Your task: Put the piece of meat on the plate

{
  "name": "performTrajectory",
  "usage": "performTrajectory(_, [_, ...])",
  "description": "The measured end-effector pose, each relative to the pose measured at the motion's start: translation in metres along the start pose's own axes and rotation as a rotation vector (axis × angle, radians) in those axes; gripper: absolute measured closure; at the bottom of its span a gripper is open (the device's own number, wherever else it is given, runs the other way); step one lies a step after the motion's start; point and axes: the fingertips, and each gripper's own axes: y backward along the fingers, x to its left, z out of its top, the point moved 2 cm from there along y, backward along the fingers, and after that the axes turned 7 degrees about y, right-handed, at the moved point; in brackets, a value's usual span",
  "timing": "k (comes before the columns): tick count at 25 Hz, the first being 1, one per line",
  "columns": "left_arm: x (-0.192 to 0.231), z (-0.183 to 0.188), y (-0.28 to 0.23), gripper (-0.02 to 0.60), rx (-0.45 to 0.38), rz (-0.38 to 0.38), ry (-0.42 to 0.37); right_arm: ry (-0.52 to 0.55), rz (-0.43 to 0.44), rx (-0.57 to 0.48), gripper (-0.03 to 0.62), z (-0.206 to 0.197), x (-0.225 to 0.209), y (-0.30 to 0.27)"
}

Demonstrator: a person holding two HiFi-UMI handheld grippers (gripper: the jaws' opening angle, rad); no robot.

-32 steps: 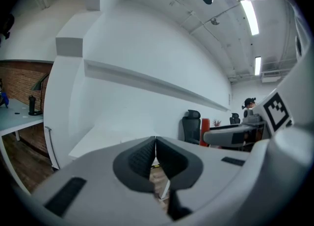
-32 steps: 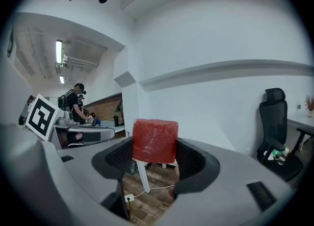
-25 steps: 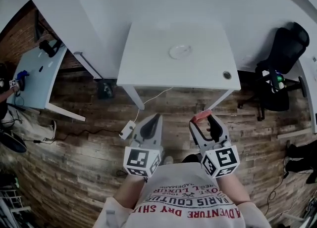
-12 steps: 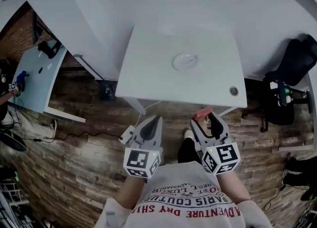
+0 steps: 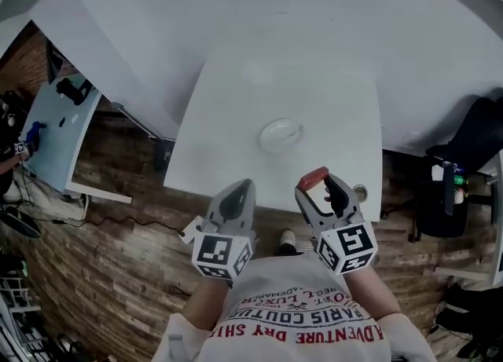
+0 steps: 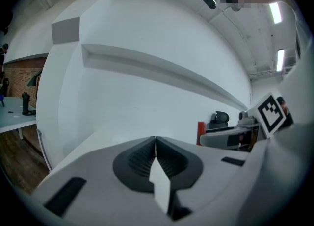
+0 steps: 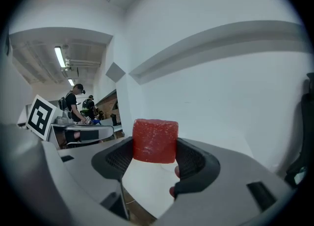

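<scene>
A red piece of meat (image 7: 155, 140) is clamped between the jaws of my right gripper (image 5: 316, 182), which is shut on it; in the head view the meat (image 5: 313, 178) shows at the jaw tips over the white table's near edge. The clear plate (image 5: 280, 133) lies near the middle of the white table (image 5: 228, 117), a little beyond and left of the right gripper. My left gripper (image 5: 236, 193) is shut with nothing in it, held at the near table edge beside the right one; its closed jaws (image 6: 155, 144) meet in the left gripper view.
A round cable hole (image 5: 360, 192) sits at the table's near right corner. A black office chair (image 5: 479, 129) stands to the right, a light blue desk (image 5: 59, 129) to the left. Wooden floor (image 5: 102, 274) lies below, white wall behind the table.
The view has moved forward toward the white table: both grippers, earlier over the wooden floor, now reach its near edge. The right gripper still holds the meat.
</scene>
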Motion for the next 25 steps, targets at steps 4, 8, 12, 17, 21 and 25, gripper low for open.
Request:
performTrajectory(4, [0.003, 0.004, -0.040, 0.575, 0.006, 0.040, 0.017, -0.022, 0.035, 0.031, 0.316, -0.003, -0.038, -0.029])
performTrajectory(8, [0.011, -0.003, -0.064, 0.575, 0.042, 0.069, 0.033, -0.013, 0.058, 0.060, 0.316, -0.007, -0.057, -0.052])
performTrajectory(12, [0.022, -0.005, -0.085, 0.575, 0.067, 0.077, 0.046, -0.015, 0.068, 0.098, 0.316, -0.012, -0.066, -0.076])
performTrajectory(17, [0.039, 0.006, -0.112, 0.575, 0.068, 0.031, 0.033, -0.018, 0.045, 0.135, 0.316, -0.010, -0.071, -0.107])
performTrajectory(21, [0.064, 0.012, -0.136, 0.575, 0.098, -0.012, 0.027, -0.030, 0.010, 0.167, 0.316, -0.008, -0.074, -0.139])
performTrajectory(25, [0.092, 0.011, -0.162, 0.575, 0.150, -0.046, 0.024, -0.056, -0.023, 0.222, 0.316, -0.016, -0.077, -0.172])
